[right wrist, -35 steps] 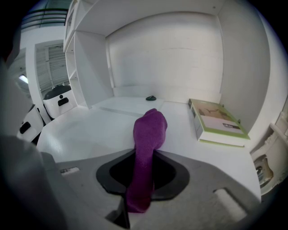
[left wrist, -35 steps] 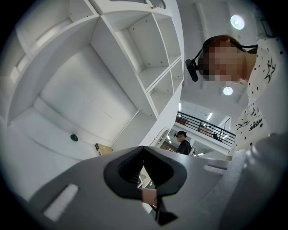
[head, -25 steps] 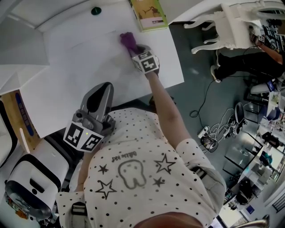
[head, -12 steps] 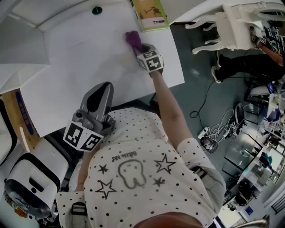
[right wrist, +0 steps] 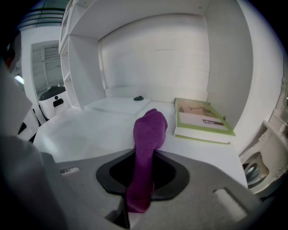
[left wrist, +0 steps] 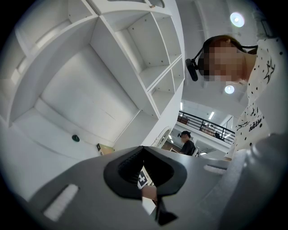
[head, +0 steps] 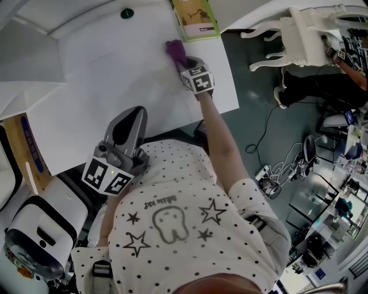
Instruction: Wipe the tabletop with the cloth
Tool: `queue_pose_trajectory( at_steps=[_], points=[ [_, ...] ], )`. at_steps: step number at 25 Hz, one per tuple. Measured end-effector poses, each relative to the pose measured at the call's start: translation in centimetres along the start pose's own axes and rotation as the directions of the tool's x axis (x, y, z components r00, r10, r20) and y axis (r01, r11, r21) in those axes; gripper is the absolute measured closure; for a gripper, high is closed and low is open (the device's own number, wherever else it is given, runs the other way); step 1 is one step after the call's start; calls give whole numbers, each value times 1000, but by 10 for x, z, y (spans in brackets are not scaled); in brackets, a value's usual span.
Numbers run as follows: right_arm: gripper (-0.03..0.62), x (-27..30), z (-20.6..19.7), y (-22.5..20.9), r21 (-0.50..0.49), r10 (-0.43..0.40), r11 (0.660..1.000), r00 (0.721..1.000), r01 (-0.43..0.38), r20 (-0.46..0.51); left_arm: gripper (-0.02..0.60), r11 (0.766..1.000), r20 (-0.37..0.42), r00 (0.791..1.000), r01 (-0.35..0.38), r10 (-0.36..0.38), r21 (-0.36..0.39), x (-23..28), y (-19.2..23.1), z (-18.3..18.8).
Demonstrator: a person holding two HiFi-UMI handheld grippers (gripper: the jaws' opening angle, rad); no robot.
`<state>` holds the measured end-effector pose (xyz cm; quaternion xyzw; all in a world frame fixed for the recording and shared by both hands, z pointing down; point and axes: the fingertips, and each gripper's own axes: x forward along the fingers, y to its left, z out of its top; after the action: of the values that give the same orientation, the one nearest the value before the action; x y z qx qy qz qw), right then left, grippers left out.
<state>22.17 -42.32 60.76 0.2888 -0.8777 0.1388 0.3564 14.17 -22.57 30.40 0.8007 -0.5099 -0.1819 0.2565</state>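
Moved: purple cloth (head: 174, 50) now nearer the green book (head: 196, 17) — right gripper (head: 183, 61) fingers clamped on it | mid-wipe on tabletop (head: 115, 86) | next: sweep back leftward | left gripper (head: 129, 118) fingers together, idle

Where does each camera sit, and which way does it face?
Head view: on the person's head, facing steeply down at the tabletop; shows shirt, right arm, left gripper, right gripper.
Left gripper view: on the left gripper, tilted up at white shelves; shows shut jaws, shirt.
Right gripper view: on the right gripper, facing along the tabletop; shows jaws shut on the cloth.
Shared: head and right gripper views both show cloth and green book.
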Motion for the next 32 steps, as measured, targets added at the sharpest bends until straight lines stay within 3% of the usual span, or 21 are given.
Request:
queue_pose_trajectory(
  at_steps=[32],
  points=[
    [517, -12, -14, -49, 24, -41, 999, 999, 41, 4, 586, 1000, -4, 1000, -14, 14, -2, 13, -1, -5]
  ],
)
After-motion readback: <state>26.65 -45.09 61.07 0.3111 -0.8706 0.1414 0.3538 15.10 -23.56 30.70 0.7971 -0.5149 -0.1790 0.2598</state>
